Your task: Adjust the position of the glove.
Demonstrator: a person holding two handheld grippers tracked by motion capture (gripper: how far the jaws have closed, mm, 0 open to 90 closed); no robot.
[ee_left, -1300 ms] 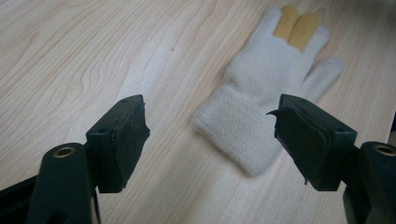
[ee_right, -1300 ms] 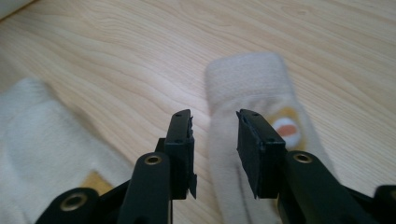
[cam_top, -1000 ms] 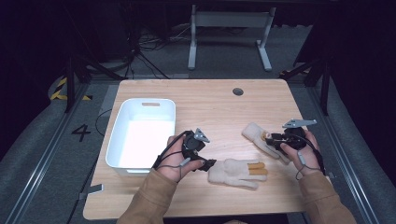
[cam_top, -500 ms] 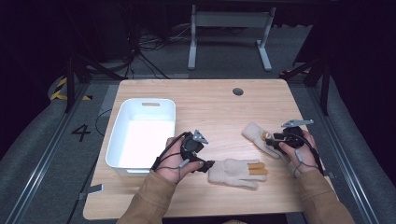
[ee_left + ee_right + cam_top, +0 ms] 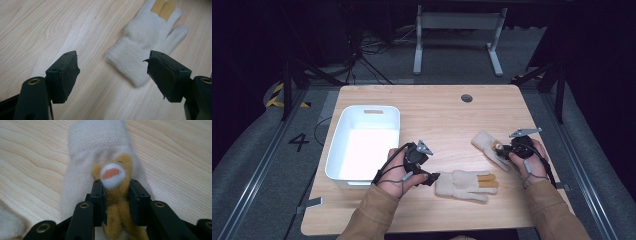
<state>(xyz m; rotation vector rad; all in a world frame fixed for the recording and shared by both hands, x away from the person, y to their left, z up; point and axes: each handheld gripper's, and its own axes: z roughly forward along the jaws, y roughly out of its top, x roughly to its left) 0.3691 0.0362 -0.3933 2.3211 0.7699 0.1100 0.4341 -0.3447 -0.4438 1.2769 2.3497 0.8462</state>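
Observation:
Two cream knit gloves lie on the wooden table (image 5: 437, 120). The middle glove (image 5: 464, 185) has tan fingertips, and its cuff (image 5: 127, 62) lies just beyond my left gripper (image 5: 112, 67), which stands open and wide, low over the bare wood. In the high view the left gripper (image 5: 432, 177) points right at that cuff. The right glove (image 5: 486, 144) carries a tan plush animal face (image 5: 113, 173). My right gripper (image 5: 116, 187) has just been closing and is shut on this plush piece, its pads pressing both sides. From above, the right gripper (image 5: 503, 149) sits on that glove's near end.
A white plastic bin (image 5: 334, 155) stands on the table's left half, right beside the left hand. A round cable hole (image 5: 466, 98) is at the far edge. Bare wood lies between the bin and the right glove. Black cables trail from both grippers.
The right gripper's jaws have drawn in onto the tan plush face of the right glove. The left hand and the middle glove have stayed where they were.

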